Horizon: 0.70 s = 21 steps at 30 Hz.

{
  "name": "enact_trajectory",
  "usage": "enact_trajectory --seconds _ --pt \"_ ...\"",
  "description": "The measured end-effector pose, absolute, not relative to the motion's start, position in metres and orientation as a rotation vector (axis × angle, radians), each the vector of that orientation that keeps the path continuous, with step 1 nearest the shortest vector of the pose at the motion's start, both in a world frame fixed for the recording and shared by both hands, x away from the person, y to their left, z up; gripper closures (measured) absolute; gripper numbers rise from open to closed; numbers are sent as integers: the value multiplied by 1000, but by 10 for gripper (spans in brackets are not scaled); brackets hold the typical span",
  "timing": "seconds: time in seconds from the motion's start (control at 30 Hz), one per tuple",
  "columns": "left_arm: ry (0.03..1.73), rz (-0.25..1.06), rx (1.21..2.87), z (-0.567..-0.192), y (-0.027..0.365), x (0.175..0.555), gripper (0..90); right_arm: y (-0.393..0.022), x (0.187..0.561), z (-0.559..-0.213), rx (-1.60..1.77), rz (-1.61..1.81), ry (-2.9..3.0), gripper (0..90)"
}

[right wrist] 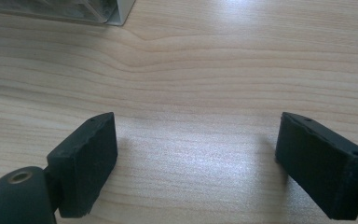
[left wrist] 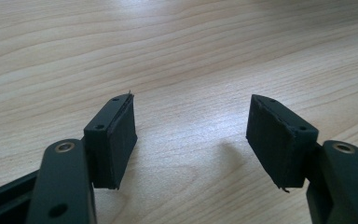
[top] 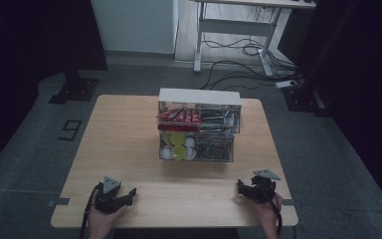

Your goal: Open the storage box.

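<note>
A clear drawer organiser (top: 199, 124) with a white top stands at the middle of the wooden table (top: 124, 144). Its upper left drawer holds red packets (top: 178, 118), its lower left drawer green and white capsules (top: 177, 147), and its right drawers hold dark items. My left gripper (top: 129, 193) rests near the front left edge, held by a hand; its jaws stand open over bare wood (left wrist: 191, 126). My right gripper (top: 239, 186) rests near the front right edge, open as well, with nothing between its pads (right wrist: 196, 149). A corner of the organiser (right wrist: 88, 11) lies far ahead of it.
Bare wood lies between the grippers and the organiser. Beyond the table stand a white cabinet (top: 134, 25) and a desk frame (top: 234, 30) with cables on the floor (top: 238, 64). Black stand bases (top: 77, 89) sit at both far corners.
</note>
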State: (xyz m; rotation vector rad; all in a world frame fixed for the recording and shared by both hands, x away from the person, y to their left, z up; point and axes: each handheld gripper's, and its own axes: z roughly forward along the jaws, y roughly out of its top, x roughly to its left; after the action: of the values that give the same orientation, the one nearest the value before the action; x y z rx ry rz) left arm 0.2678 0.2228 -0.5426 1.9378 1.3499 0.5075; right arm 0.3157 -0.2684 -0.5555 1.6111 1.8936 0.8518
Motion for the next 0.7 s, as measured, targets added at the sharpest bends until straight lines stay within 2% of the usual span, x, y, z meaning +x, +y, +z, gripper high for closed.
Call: enact_trajectory --seconds 0.33,0.43,0.57,0.7 --pt "1330 515 1944 -539 218 266 328 -270 311 -556 1581 868 1917 153" --pt "1328 515 1946 -539 218 266 328 -271 310 -555 1582 872 1907 195" --pt "1330 513 1949 -539 218 267 328 -277 308 -554 1596 912 1885 297" --pt "1330 506 1946 -539 219 267 328 -282 306 -550 1605 966 1868 349"
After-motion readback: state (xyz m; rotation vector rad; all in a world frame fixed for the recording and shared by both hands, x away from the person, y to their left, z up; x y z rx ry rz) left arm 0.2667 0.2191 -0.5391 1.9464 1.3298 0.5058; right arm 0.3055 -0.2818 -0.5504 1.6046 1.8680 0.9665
